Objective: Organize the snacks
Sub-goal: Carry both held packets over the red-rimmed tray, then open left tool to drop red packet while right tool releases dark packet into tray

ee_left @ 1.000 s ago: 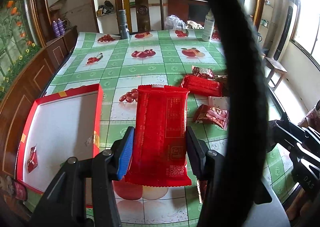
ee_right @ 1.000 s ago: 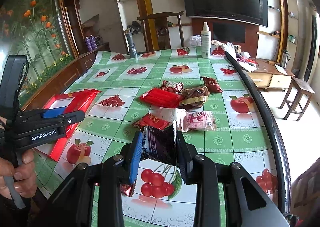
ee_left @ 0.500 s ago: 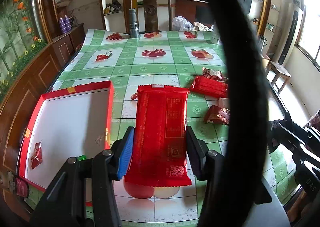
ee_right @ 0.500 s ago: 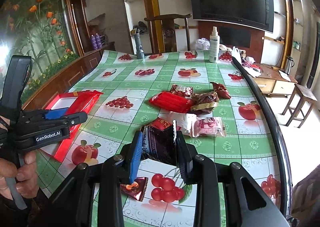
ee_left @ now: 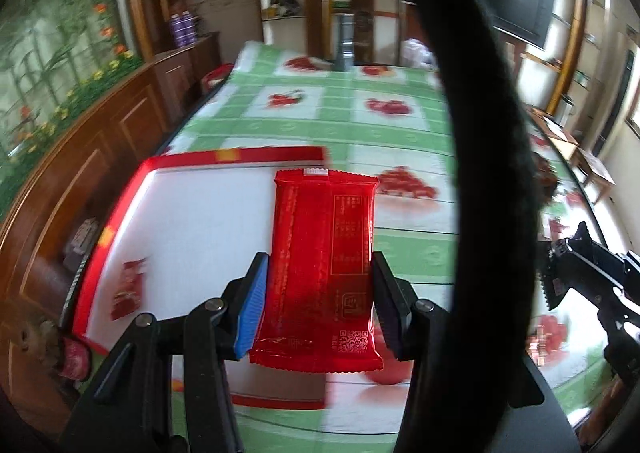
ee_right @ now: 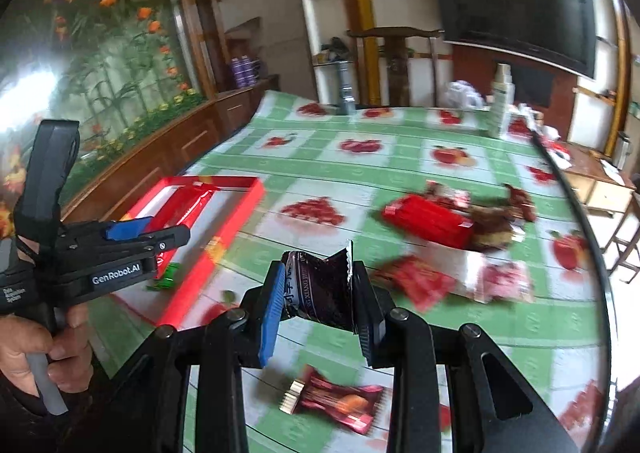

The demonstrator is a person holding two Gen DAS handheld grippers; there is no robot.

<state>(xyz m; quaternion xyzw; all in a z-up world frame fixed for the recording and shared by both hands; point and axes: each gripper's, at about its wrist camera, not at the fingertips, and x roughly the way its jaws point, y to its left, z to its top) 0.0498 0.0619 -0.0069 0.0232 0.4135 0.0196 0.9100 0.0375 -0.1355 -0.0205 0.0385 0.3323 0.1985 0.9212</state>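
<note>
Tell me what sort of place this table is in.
Most likely a home living or dining room: a large black flat-screen television hangs on the wall, a carved wooden chair stands behind the table, and a green checked fruit-print tablecloth covers it.

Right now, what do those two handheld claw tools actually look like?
Both are black plastic. Each right gripper and left gripper has one blue-padded finger and one black. White "GenRobot.AI" lettering marks the left one's side, above a grey handle in a hand. A black strap loops across.

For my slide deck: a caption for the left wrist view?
Left tool holds a red snack packet over the red tray.
</note>
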